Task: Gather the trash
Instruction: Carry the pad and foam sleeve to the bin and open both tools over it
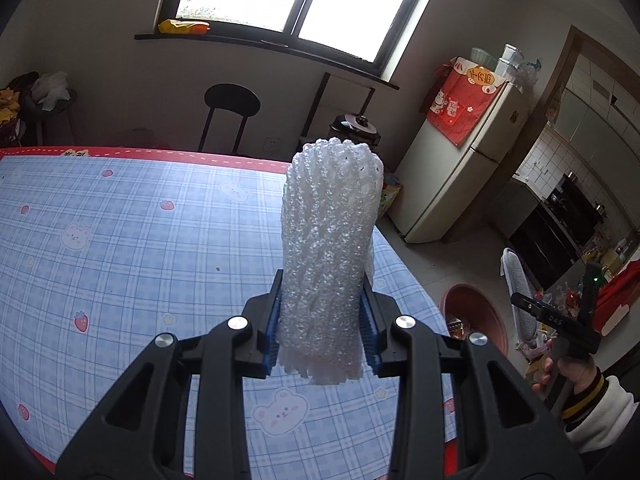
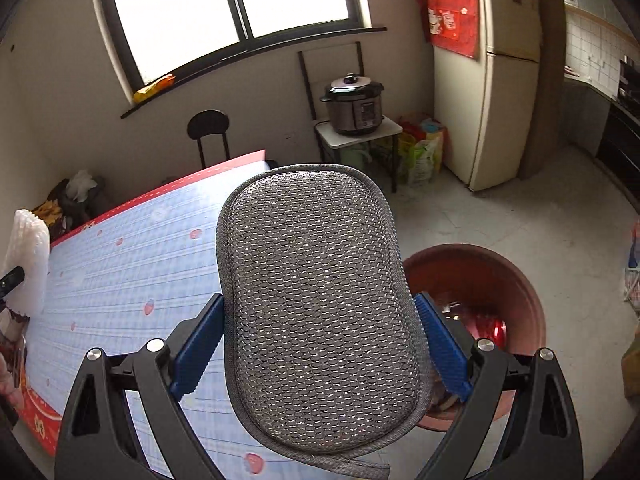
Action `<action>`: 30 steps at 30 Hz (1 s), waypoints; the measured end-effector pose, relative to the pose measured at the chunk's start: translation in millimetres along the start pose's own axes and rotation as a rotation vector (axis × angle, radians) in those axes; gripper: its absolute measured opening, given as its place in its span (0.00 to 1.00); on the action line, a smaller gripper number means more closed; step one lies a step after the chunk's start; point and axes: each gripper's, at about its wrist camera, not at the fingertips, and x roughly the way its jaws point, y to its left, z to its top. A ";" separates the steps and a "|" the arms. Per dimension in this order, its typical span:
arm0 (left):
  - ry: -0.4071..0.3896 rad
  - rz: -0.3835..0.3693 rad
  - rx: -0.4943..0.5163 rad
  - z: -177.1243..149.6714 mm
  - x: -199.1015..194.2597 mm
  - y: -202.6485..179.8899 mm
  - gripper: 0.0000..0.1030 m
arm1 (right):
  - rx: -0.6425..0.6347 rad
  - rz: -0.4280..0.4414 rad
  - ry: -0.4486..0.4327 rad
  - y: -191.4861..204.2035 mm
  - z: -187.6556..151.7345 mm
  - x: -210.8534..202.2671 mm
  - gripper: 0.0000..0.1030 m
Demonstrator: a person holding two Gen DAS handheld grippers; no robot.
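Note:
My left gripper (image 1: 323, 316) is shut on a white foam net sleeve (image 1: 330, 248) and holds it upright above the blue checked tablecloth (image 1: 120, 240). The sleeve also shows at the left edge of the right wrist view (image 2: 28, 256). My right gripper (image 2: 320, 344) is shut on a grey mesh scouring pad (image 2: 316, 304), held above the table's right edge. A red-brown round bin (image 2: 500, 276) with trash inside stands on the floor just right of the pad. The bin also shows in the left wrist view (image 1: 476, 312), with the right gripper's body (image 1: 560, 320) beyond it.
A black chair (image 1: 230, 112) stands behind the table. A pressure cooker (image 2: 354, 106) sits on a small white table. A fridge (image 2: 492, 80) stands to the right, with bags (image 2: 420, 148) beside it. Clutter lies on the floor at right (image 1: 568, 292).

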 end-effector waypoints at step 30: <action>0.063 -0.178 0.220 -10.1 62.0 -176.5 0.35 | 0.093 -0.063 -0.099 -119.1 27.0 -50.9 0.95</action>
